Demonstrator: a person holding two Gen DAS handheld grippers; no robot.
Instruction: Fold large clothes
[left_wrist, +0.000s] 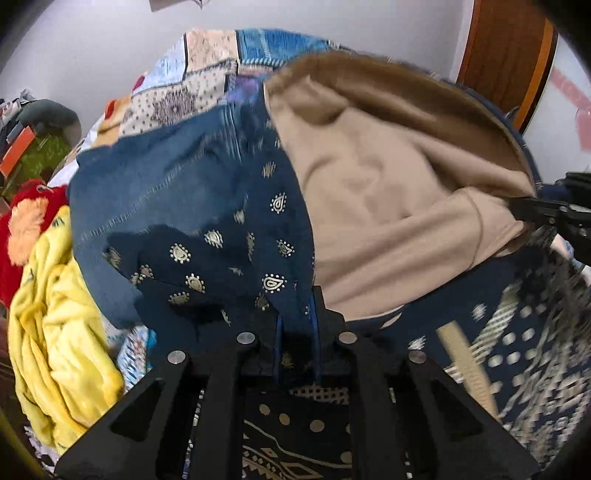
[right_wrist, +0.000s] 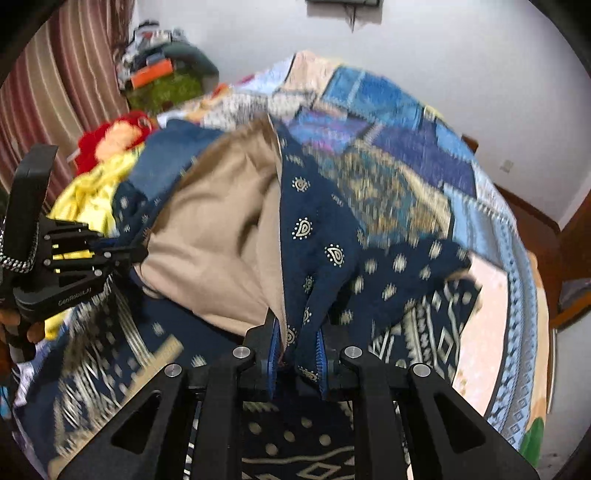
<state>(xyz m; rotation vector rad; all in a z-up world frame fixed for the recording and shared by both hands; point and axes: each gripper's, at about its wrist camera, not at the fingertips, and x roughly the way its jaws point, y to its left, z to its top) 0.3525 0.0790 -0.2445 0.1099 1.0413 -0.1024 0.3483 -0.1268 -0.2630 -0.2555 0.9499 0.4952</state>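
Two edges of the navy printed garment (right_wrist: 317, 240) are taken up, one in each narrow set of fingers, left gripper (left_wrist: 295, 332) and right gripper (right_wrist: 297, 347), so its tan lining (left_wrist: 388, 206) is carried over in a fold. It is spread on the bed's patchwork quilt (right_wrist: 388, 122); yellow cloth (left_wrist: 62, 314) is heaped beside it, white wall behind.

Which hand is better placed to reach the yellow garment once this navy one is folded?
Left, probably. The yellow garment lies close beside the left gripper; from the right gripper it sits beyond the left one, across the navy garment.
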